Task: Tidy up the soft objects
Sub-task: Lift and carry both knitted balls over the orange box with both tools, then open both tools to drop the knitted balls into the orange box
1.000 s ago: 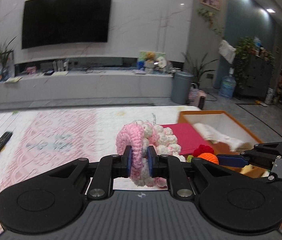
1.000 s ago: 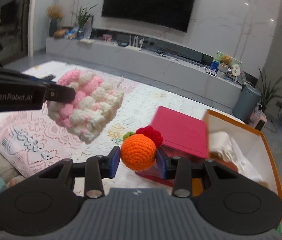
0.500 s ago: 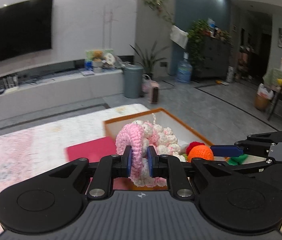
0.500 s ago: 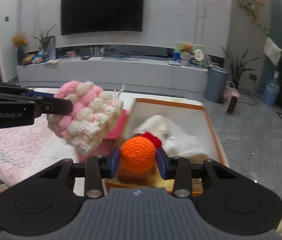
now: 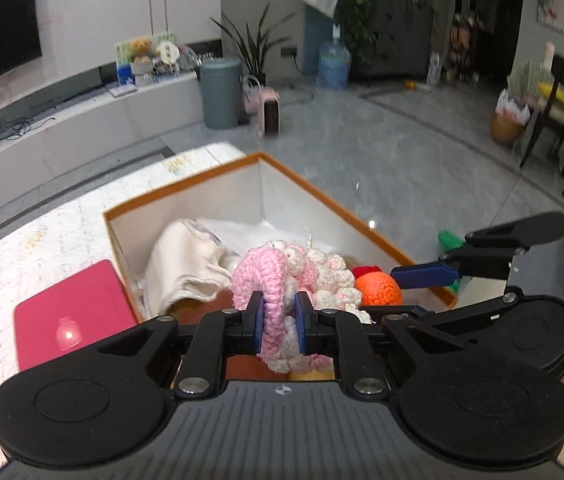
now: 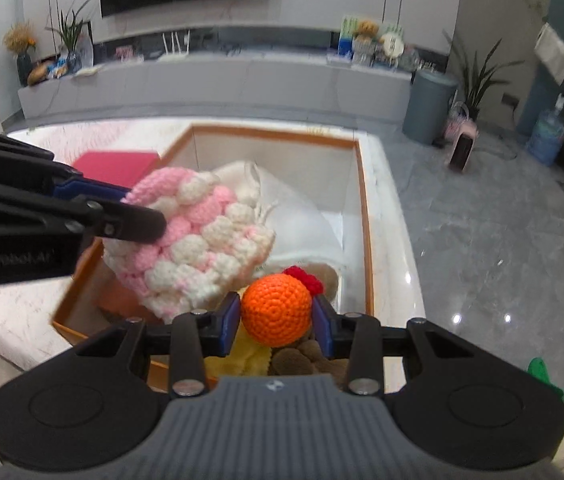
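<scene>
Yarn fills both our grips: left hand-held gripper (image 5: pixel 278 322) pinches the pink-and-white knit (image 5: pixel 294 276), right hand-held gripper (image 6: pixel 276 322) clamps the orange ball (image 6: pixel 275 309), both above the box (image 6: pixel 364 216).

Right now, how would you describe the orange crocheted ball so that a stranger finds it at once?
Find the open orange-rimmed white box on the table. Above its near end, the right gripper clamps an orange crocheted ball with a small red tuft. Its neighbour, the pink and white bobble-knit piece in the left gripper, is bigger and lumpy.
</scene>
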A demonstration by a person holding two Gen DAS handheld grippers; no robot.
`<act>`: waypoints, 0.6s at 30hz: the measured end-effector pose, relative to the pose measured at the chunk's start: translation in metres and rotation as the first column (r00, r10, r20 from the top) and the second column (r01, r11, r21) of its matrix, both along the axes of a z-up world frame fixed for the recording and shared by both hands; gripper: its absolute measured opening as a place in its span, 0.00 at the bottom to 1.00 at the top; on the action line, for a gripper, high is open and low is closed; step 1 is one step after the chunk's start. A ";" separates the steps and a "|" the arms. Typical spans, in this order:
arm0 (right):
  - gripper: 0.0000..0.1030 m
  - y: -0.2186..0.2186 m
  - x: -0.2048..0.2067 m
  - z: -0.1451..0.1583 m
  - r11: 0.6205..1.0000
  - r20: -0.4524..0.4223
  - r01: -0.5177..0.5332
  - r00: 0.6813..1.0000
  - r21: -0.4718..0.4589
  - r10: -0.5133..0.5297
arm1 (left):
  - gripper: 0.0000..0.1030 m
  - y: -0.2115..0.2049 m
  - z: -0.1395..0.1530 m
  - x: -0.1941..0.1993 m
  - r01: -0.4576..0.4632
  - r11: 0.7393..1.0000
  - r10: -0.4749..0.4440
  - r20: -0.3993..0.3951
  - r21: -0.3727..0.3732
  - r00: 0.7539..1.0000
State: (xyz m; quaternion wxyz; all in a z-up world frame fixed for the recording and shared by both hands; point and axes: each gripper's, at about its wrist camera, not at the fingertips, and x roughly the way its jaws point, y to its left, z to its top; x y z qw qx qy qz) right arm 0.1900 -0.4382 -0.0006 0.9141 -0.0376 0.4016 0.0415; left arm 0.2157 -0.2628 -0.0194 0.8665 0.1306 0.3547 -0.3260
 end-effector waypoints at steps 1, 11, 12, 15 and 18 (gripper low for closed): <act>0.37 -0.003 0.005 -0.004 1.000 -0.016 -0.007 1.000 -0.002 0.007 | 0.17 -0.003 -0.004 0.002 0.001 1.000 -0.001 -0.004 0.016 1.000; 0.39 0.001 0.028 -0.025 0.994 -0.087 -0.079 0.994 -0.070 0.073 | 0.17 -0.022 -0.034 0.012 0.001 0.991 0.002 -0.023 0.133 1.000; 0.39 0.002 0.030 -0.027 0.994 -0.094 -0.084 0.993 -0.076 0.077 | 0.17 -0.023 -0.036 0.011 0.002 0.990 0.000 -0.020 0.141 1.000; 0.39 0.005 0.029 -0.032 0.991 -0.107 -0.097 0.990 -0.091 0.087 | 0.18 -0.026 -0.036 0.007 0.013 0.985 -0.012 -0.009 0.171 1.000; 0.40 0.008 0.028 -0.034 0.989 -0.111 -0.100 0.990 -0.109 0.088 | 0.19 -0.031 -0.039 0.005 0.030 0.979 -0.030 -0.001 0.203 1.000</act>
